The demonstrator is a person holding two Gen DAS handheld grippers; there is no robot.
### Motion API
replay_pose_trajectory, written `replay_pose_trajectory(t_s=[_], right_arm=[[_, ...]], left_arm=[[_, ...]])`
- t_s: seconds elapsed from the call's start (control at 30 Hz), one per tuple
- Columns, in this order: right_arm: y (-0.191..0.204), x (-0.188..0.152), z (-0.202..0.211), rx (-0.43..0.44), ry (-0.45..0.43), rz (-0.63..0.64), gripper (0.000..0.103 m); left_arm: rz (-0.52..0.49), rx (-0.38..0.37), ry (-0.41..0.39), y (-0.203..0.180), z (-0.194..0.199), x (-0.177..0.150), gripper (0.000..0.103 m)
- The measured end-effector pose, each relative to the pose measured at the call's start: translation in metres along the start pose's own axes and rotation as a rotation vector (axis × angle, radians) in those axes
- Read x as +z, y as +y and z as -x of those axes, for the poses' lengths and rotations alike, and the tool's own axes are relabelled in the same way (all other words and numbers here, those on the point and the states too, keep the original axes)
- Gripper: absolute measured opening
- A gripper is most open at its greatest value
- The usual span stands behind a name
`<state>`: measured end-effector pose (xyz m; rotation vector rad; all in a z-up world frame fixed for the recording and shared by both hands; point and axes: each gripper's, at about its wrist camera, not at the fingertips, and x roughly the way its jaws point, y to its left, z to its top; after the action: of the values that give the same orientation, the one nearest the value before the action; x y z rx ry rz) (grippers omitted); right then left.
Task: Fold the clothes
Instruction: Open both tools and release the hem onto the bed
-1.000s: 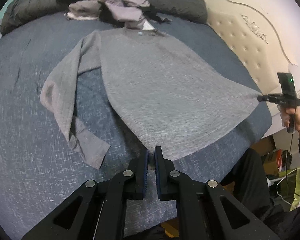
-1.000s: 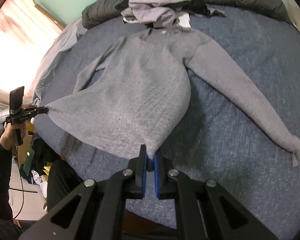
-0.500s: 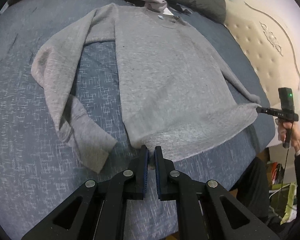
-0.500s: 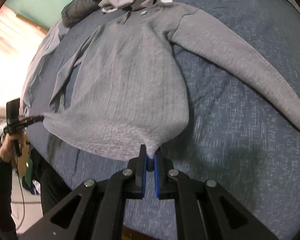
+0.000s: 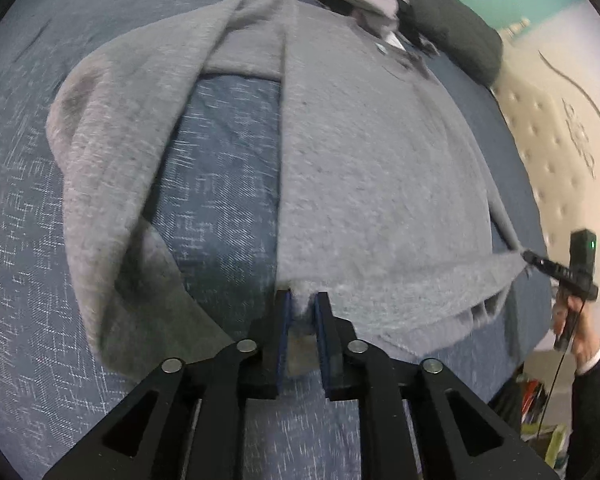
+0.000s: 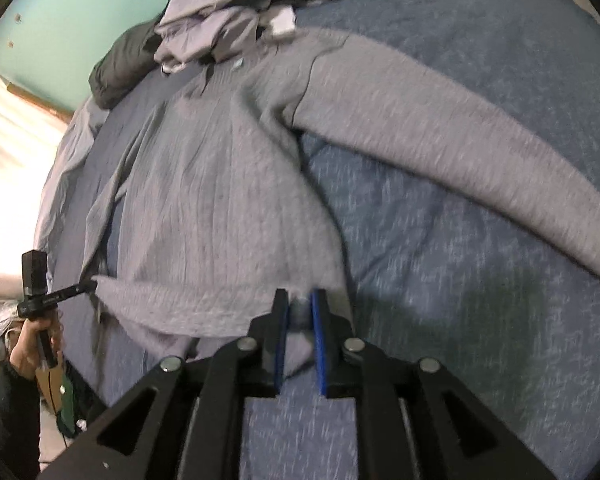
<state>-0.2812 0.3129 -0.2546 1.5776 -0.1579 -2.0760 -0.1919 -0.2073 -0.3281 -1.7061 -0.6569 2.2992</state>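
Sweater (image 5: pixel 372 184) first: it's a grey long-sleeve lying on the bed (image 5: pixel 16 240), and each gripper is pinching one bottom corner of it. The left gripper (image 5: pixel 301 300) has its blue pads squeezed onto the hem corner on its side, with a bit of fabric bunched between them. Same deal for the right gripper (image 6: pixel 300 300), which is clamped on the opposite hem corner. From each wrist camera you can spot the other gripper out at the far end of the hem, so the bottom edge is held stretched between the two and sits right by the near edge of the bed.

Progress-wise, I'd say this is barely started. The body looks spread out fairly flat, but no fold is in yet. One sleeve (image 6: pixel 440 136) is flung out straight toward the side of the bed, and the other sleeve (image 5: pixel 112 184) is doubled back on itself in a loop beside the body. So sleeves in, then body over, all still to do, as far as I can judge.

Orientation: the long axis runs from the hem at the near edge up to the collar, which points at the far end of the bed, just touching a heap of other clothes (image 6: pixel 216 24) and dark pillows (image 5: pixel 456 28) there. The frames are a bit blurry, so fine wrinkles are hard to call.
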Motion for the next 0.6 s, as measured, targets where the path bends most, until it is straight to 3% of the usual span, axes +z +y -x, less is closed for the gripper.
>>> replay_pose_trajectory(t_s=[0.1, 0.23, 0.43, 0.6], right_arm=[[-0.005, 0.005, 0.008, -0.026, -0.03, 0.018, 0.02], [-0.008, -0.008, 0.015, 0.014, 0.007, 0.05, 0.028], [-0.009, -0.036, -0.005, 0.039, 0.123, 0.063, 0.028], [-0.006, -0.036, -0.017, -0.009, 0.124, 0.065, 0.028]], left_arm=[[-0.003, -0.02, -0.012, 0.002, 0.006, 0.0, 0.021], [-0.053, -0.024, -0.001, -0.003, 0.015, -0.011, 0.032], [-0.076, -0.029, 0.025, -0.006, 0.013, -0.026, 0.032], [-0.071, -0.015, 0.043, -0.006, 0.004, -0.031, 0.032]])
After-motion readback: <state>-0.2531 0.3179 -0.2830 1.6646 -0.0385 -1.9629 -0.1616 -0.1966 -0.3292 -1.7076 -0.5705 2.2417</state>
